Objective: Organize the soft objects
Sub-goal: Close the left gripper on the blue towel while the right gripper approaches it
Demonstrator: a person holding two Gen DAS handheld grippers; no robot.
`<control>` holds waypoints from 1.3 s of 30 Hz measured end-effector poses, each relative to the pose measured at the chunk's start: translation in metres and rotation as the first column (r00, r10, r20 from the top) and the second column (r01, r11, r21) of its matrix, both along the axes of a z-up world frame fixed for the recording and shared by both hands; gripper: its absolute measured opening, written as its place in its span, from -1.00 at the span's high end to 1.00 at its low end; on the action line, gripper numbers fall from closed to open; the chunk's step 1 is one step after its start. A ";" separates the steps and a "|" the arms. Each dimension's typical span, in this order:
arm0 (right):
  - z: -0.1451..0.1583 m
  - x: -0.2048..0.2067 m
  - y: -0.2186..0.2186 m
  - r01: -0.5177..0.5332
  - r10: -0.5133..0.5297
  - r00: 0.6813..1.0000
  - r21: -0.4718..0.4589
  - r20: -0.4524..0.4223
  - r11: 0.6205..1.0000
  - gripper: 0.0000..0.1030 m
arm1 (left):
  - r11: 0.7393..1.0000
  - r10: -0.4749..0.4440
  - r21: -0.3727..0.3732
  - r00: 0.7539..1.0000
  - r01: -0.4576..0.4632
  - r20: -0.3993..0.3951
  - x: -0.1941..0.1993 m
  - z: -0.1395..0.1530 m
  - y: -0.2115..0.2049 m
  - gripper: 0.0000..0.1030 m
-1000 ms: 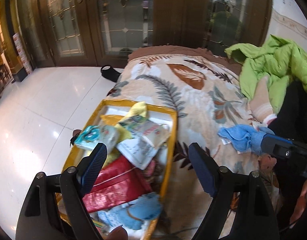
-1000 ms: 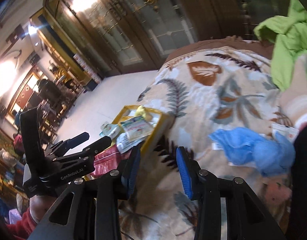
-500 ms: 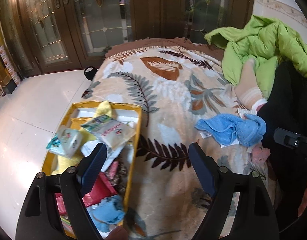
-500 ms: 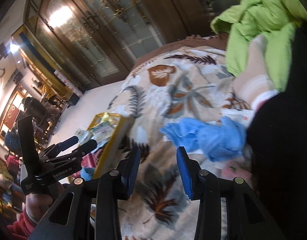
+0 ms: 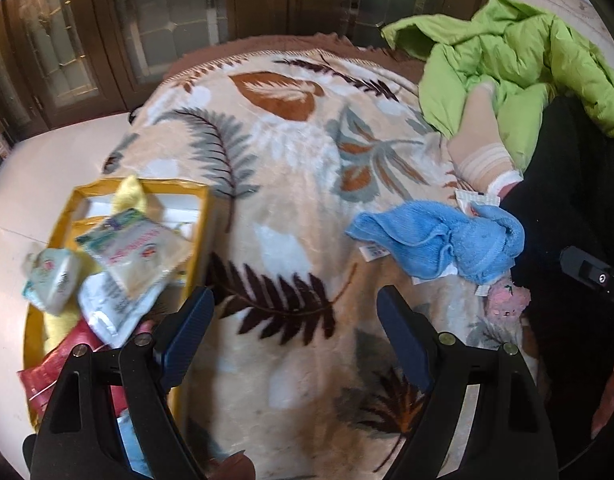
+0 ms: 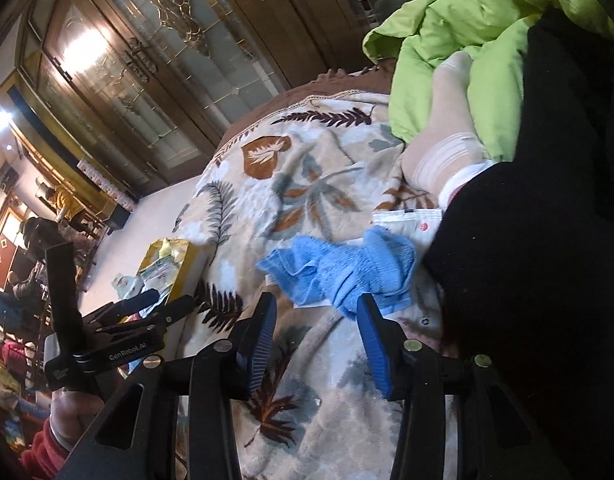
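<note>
Towel [image 6: 339,272] before right gripper [image 6: 317,336] — jaws apart; box [image 5: 199,240] left.

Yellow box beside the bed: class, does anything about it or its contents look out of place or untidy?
Yes. The yellow box is overfilled: white packets are heaped crookedly above its rim, and a small packet hangs over its outer edge, looking ready to slip off.

The blue towel [image 5: 439,242] is looped terry cloth, matt. Under it the leaf-print blanket [image 5: 291,184] looks plush fleece. At ten o'clock, glossy plastic packets [image 5: 135,248] fill a shiny yellow box [image 5: 201,232]. The green jacket [image 5: 519,52] is smooth quilted fabric.
</note>
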State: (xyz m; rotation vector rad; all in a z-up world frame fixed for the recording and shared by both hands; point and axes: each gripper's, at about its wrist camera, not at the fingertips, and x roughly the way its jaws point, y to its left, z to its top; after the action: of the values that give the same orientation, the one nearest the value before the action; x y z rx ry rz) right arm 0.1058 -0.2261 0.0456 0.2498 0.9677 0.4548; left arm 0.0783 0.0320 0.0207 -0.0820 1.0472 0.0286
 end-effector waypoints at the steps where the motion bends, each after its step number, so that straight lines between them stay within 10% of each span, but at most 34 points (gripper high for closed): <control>1: -0.001 0.002 -0.002 0.007 -0.007 1.000 0.003 -0.004 1.000 0.11 | 1.000 -0.007 -0.002 1.000 0.007 -0.005 0.002 -0.002 -0.003 -0.63; 13: -0.009 0.013 -0.020 0.056 -0.051 0.997 0.084 -0.061 0.995 0.05 | 0.967 -0.231 -0.111 0.973 0.231 0.015 0.028 -0.011 -0.060 -0.68; 23: 0.001 0.015 -0.041 0.102 -0.097 0.994 0.116 -0.047 0.988 -0.04 | 0.817 -0.561 -0.114 0.824 0.566 0.071 0.059 -0.019 -0.129 -0.69; 28: -0.004 0.018 -0.046 0.117 -0.110 0.992 0.115 -0.060 0.987 -0.04 | 0.761 -0.647 -0.086 0.761 0.643 -0.038 0.070 -0.047 -0.154 -0.69; 31: -0.006 0.019 -0.043 0.100 -0.094 0.993 0.089 -0.067 0.991 -0.04 | 0.783 -0.621 -0.091 0.781 0.616 -0.060 0.072 -0.057 -0.154 -0.69; 34: -0.008 0.018 -0.037 0.089 -0.087 0.994 0.029 -0.058 0.996 0.00 | 0.805 -0.586 -0.126 0.810 0.579 -0.024 0.071 -0.050 -0.145 -0.11; 39: -0.019 0.019 -0.027 0.078 -0.082 0.993 -0.053 -0.079 0.996 0.01 | 0.848 -0.518 -0.130 0.855 0.514 0.006 0.070 -0.039 -0.123 0.23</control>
State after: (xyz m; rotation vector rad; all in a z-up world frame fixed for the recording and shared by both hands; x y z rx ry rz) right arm 0.1245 -0.2529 0.0268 0.2624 1.0437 0.3488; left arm 0.1481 -0.0907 -0.0186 0.0890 1.0715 -0.5317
